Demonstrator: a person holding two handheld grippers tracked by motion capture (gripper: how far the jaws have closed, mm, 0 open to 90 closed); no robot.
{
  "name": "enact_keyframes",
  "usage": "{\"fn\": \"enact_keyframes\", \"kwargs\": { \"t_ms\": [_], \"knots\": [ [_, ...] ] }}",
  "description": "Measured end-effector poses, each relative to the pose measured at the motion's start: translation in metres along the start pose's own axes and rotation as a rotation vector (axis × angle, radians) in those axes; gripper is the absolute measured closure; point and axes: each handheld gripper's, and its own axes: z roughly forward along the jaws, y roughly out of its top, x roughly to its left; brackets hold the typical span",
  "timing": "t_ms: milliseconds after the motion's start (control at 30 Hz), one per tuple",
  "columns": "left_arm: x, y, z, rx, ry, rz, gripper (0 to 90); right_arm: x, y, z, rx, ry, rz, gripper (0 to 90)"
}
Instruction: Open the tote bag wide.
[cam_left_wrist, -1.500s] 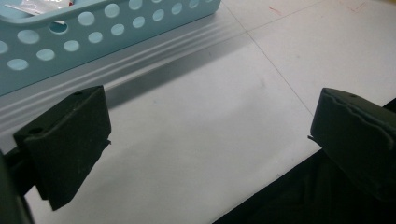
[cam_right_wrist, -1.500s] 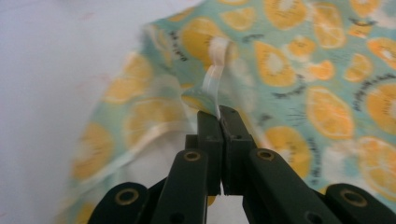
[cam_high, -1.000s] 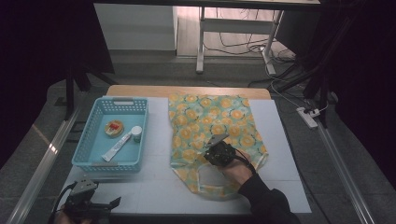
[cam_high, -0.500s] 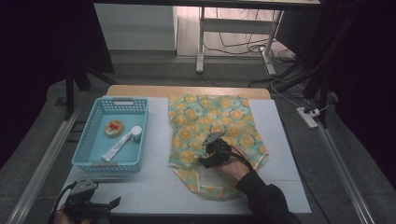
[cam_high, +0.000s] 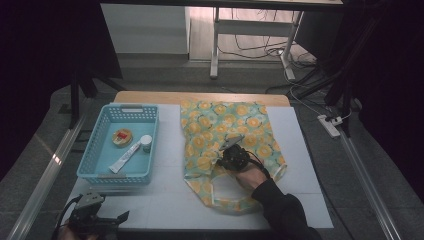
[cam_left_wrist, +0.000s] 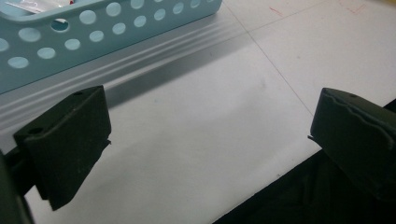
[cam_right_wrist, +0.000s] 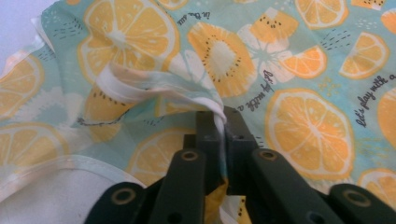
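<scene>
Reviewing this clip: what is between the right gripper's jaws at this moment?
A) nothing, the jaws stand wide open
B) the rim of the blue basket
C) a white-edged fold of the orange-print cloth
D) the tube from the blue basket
C: in the right gripper view the right gripper has just closed on a bunched, white-edged fold of the orange-print cloth.

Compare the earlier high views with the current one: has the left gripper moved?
No. The left gripper sits in the same spot below the blue basket, at the table's near edge.
</scene>
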Motion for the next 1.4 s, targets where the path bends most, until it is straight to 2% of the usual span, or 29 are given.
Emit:
{"fn": "enact_keyframes", "kwargs": {
  "t_ms": [67,300,567,833,1200,1400],
  "knots": [
    [0.0,0.0,0.0,0.0,0.0,0.0,0.0,0.0,0.001,-0.001,-0.007,-0.005,-0.007,88.4],
    [0.0,0.0,0.0,0.0,0.0,-0.001,0.0,-0.005,0.016,-0.019,-0.068,0.017,0.022,88.8],
    [0.0,0.0,0.0,0.0,-0.001,0.0,0.0,-0.007,0.045,-0.044,-0.094,0.002,-0.022,88.8],
    [0.0,0.0,0.0,0.0,0.0,0.0,0.0,-0.01,0.073,-0.068,-0.13,-0.034,-0.069,88.8],
    [0.0,0.0,0.0,-0.001,0.0,-0.001,0.0,-0.016,0.101,-0.089,-0.169,-0.022,-0.063,88.8],
    [0.0,0.0,0.0,-0.001,-0.001,-0.002,0.0,-0.017,0.117,-0.095,-0.172,-0.036,-0.081,88.8]
  ]
}}
